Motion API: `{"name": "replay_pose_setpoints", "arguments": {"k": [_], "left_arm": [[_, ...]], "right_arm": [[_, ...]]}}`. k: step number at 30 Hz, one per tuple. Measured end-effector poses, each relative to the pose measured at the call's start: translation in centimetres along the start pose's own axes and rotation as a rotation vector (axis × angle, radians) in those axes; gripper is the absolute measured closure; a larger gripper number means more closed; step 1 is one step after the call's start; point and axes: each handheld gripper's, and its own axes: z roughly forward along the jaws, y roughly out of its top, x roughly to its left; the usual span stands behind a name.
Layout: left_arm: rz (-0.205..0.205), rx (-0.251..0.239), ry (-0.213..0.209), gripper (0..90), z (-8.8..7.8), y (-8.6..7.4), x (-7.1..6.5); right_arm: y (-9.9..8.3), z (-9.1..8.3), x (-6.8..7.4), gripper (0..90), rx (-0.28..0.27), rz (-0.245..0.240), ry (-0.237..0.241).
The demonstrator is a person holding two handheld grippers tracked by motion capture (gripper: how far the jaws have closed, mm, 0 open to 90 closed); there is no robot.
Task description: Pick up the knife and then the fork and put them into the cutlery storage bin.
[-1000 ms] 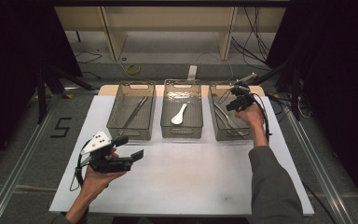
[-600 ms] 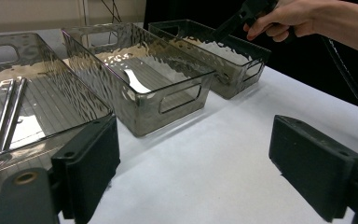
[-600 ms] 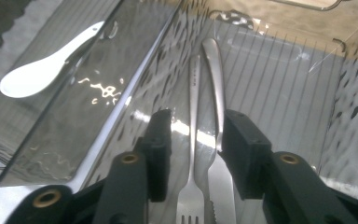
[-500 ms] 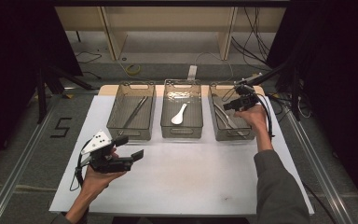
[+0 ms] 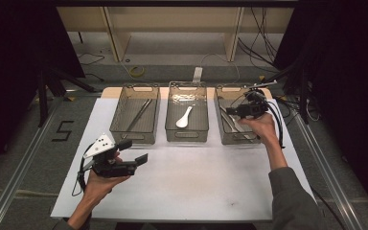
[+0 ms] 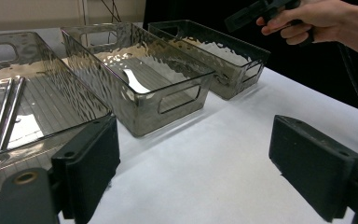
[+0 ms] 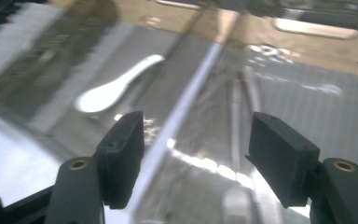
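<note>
Three clear plastic bins stand in a row at the table's far side. The left bin [image 5: 135, 136] holds long metal sticks [image 5: 139, 114] [image 6: 7, 112]. A white spoon [image 5: 184, 117] [image 7: 116, 86] lies in the middle bin [image 5: 187, 135]. Metal utensils [image 5: 231, 123] [image 7: 235, 116] lie in the right bin [image 5: 237, 139]. My right gripper [image 5: 233, 110] [image 7: 200, 149] hovers over the right bin; its jaws have just been opening, with nothing between them. My left gripper [image 5: 135, 151] [image 6: 196, 158] is held low at the front left, open and empty.
The bins sit on a white table sheet [image 5: 196, 182] with bare room in front of them. Cables and shelf legs lie on the floor beyond the table. A cable trails from the right hand [image 5: 261, 127] past the table's right edge.
The right gripper has shifted a little above the right bin and its jaws stand wider apart. The left hand and gripper have stayed put.
</note>
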Motion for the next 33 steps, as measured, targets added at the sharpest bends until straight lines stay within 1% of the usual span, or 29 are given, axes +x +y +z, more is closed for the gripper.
{"name": "replay_pose_setpoints", "arguments": {"k": [1,3,5,7,9,13,16,17,18,20,24,26,29,33], "left_arm": [[-0.001,0.002,0.000,15.4,0.0,0.0,0.0],[-0.001,0.003,-0.001,15.4,0.0,0.0,0.0],[-0.004,0.002,-0.003,15.4,0.0,0.0,0.0],[-0.001,0.006,-0.002,15.4,0.0,0.0,0.1],[-0.003,0.006,-0.005,15.4,0.0,0.0,0.1],[0.001,0.015,-0.010,15.4,0.1,0.0,0.0],[0.000,0.015,-0.011,15.4,0.0,0.0,0.0],[0.000,0.015,-0.012,15.4,0.1,0.0,0.1],[0.000,0.017,-0.011,15.4,0.1,0.0,0.1],[-0.002,0.016,-0.013,15.4,0.1,0.0,0.1],[-0.003,0.017,-0.013,15.4,0.1,-0.1,0.1],[-0.003,0.017,-0.014,15.4,0.1,0.0,0.1],[-0.005,0.023,-0.018,15.4,0.1,-0.1,0.1],[-0.008,0.024,-0.019,15.4,0.2,-0.1,0.1]], "right_arm": [[-0.2,-0.3,0.4,36.5,-0.014,-0.008,0.016],[-0.7,-0.8,1.2,36.1,-0.043,-0.028,0.030],[-1.1,-1.2,2.1,35.8,-0.066,-0.036,0.054],[-1.6,-1.5,2.7,35.0,-0.079,-0.048,0.082],[-2.2,-1.8,3.3,34.8,-0.090,-0.058,0.092],[-3.4,-2.7,4.3,34.7,-0.133,-0.056,0.131],[-4.4,-3.1,5.0,34.8,-0.170,-0.069,0.137],[-4.6,-3.1,5.2,34.6,-0.175,-0.071,0.141],[-4.8,-3.1,5.4,33.8,-0.167,-0.082,0.141],[-5.1,-3.2,5.8,33.9,-0.184,-0.096,0.139],[-5.7,-3.1,6.3,32.2,-0.193,-0.108,0.162],[-6.0,-3.2,6.6,31.8,-0.198,-0.110,0.165],[-6.6,-3.6,6.8,31.9,-0.224,-0.105,0.176],[-7.5,-4.0,7.2,31.8,-0.237,-0.116,0.184]]}}
